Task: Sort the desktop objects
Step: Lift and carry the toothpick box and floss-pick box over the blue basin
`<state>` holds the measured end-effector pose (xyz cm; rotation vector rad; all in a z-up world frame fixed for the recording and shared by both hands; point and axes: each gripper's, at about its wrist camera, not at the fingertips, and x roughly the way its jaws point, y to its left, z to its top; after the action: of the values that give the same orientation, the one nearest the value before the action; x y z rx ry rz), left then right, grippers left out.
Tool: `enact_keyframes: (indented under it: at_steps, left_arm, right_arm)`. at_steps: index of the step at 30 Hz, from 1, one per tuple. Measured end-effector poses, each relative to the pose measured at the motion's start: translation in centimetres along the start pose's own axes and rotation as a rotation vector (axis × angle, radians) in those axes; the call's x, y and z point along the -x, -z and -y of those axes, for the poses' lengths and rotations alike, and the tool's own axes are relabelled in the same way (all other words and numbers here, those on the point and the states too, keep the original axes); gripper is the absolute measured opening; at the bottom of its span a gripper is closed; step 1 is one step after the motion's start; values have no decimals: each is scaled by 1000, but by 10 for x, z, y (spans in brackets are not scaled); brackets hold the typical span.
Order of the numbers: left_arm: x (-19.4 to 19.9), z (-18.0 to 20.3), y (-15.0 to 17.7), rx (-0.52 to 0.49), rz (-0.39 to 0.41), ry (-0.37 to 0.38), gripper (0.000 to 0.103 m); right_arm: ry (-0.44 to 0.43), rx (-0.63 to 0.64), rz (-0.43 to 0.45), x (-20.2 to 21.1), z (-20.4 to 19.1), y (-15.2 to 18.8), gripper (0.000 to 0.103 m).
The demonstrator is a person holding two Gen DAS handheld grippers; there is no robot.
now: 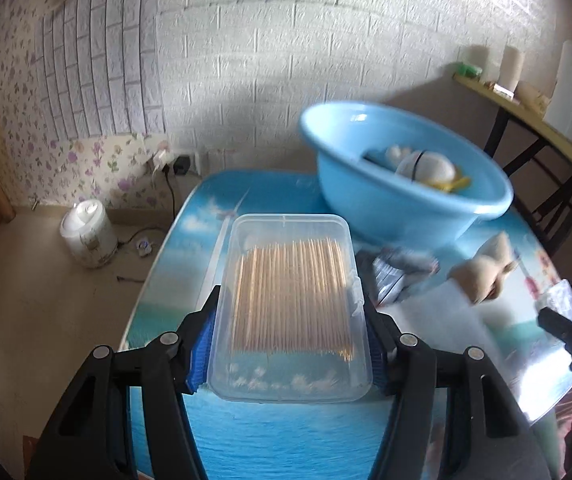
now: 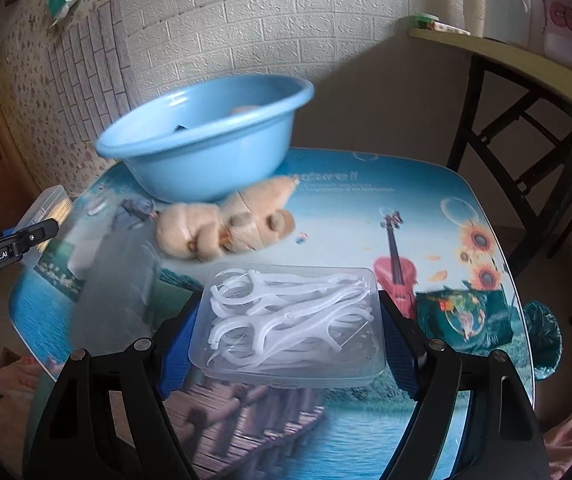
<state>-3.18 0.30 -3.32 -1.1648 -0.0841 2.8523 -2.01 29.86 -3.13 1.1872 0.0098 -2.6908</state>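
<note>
My left gripper is shut on a clear plastic box of wooden toothpicks and holds it above the picture-printed table. My right gripper is shut on a clear box of white floss picks, also held above the table. A blue basin stands at the back of the table with a white ball-like item and yellow things inside; it also shows in the right wrist view. A beige plush toy lies in front of the basin, and shows in the left wrist view.
A dark crumpled packet lies beside the basin. A green floral packet lies at the table's right edge. A white rice cooker stands on the floor at left. A yellow side table with containers stands at right.
</note>
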Motion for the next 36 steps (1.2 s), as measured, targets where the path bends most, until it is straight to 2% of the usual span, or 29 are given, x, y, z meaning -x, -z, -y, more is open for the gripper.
enact_keyframes:
  at_steps: [9,15,20,24,36]
  left_arm:
    - [1,23,-36,-28,38,43,60]
    - [-13,45,-60,-53,48,76,60]
    - [-34,59,-76,-68,35,99,60]
    - [-46,70,-87,-109,52,98,60]
    - [-78,84,-105,-146,56,142,60]
  right_arm:
    - [-77,44,81,12,-20,-55,77]
    - [-106,71,96,2,-30,-80,77]
    - [-118,104,103,-13,-36,-95,77]
    - [-123,106,101,-27,-35,-108,77]
    - [-130,131,82,-60,-36,-126,77]
